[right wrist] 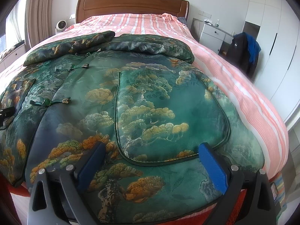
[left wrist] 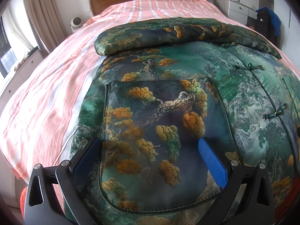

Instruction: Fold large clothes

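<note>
1. Left wrist view shows a large padded jacket (left wrist: 187, 97) in green brocade with a pine-tree pattern, lying front-up on a bed; its sleeves are folded across the upper part, toward the headboard.
2. A rounded patch pocket (left wrist: 159, 140) sits on the jacket's left half, and knotted frog fastenings (left wrist: 277, 112) run down the centre closure.
3. The left gripper (left wrist: 150, 146) hovers over that pocket with its blue-padded fingers (left wrist: 211, 161) spread wide, pinching nothing.
4. Right wrist view shows the second patch pocket (right wrist: 168, 116) on the jacket's other half, with the fastenings (right wrist: 50, 101) to its left.
5. The right gripper (right wrist: 151, 151) is above the lower edge of this pocket, near the hem, its fingers (right wrist: 211, 166) likewise wide apart and holding no cloth.
6. Under the jacket lies a pink and white striped bedsheet (right wrist: 234, 75), reaching up to a wooden headboard (right wrist: 131, 5).
7. Beside the bed stand a white nightstand (right wrist: 211, 31) and a chair draped with dark and blue clothing (right wrist: 245, 48); curtains (left wrist: 43, 9) hang at the far left.
</note>
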{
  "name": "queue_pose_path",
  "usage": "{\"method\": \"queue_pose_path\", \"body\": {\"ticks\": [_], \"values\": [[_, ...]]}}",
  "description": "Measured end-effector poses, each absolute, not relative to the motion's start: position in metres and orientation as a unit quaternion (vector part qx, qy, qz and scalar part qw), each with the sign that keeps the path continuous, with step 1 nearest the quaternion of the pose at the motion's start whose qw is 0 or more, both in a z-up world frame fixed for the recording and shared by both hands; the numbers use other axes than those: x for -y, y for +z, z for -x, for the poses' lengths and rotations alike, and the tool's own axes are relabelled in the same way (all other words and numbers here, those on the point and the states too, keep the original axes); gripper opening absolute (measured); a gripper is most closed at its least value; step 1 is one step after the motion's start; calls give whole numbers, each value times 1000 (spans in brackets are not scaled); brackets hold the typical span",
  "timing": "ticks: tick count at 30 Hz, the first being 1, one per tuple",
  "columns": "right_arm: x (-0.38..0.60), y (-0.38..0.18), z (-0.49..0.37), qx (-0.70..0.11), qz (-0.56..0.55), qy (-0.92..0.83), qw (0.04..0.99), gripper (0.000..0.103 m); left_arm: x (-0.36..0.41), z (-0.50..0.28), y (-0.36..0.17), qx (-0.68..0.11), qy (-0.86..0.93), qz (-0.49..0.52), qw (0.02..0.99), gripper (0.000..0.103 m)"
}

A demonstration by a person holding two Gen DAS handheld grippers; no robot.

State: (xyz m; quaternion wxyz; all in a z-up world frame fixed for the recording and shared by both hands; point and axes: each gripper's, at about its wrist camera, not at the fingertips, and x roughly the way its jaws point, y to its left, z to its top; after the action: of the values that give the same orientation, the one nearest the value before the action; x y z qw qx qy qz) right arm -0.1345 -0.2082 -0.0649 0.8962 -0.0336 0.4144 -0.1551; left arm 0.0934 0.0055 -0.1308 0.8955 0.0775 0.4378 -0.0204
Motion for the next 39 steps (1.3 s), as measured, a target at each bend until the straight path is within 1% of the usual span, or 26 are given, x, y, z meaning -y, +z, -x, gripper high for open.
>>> {"method": "queue_pose_path", "body": {"ticks": [35, 37, 39], "values": [[208, -65, 134, -415, 35, -155, 896, 100, -6, -93, -133, -440, -25, -76, 894, 103], [208, -65, 134, -415, 35, -155, 896, 100, -6, -91, -129, -446, -29, -77, 891, 103], [211, -60, 136, -408, 24, -150, 900, 99, -13, -86, -113, -447, -31, -73, 891, 102]]}}
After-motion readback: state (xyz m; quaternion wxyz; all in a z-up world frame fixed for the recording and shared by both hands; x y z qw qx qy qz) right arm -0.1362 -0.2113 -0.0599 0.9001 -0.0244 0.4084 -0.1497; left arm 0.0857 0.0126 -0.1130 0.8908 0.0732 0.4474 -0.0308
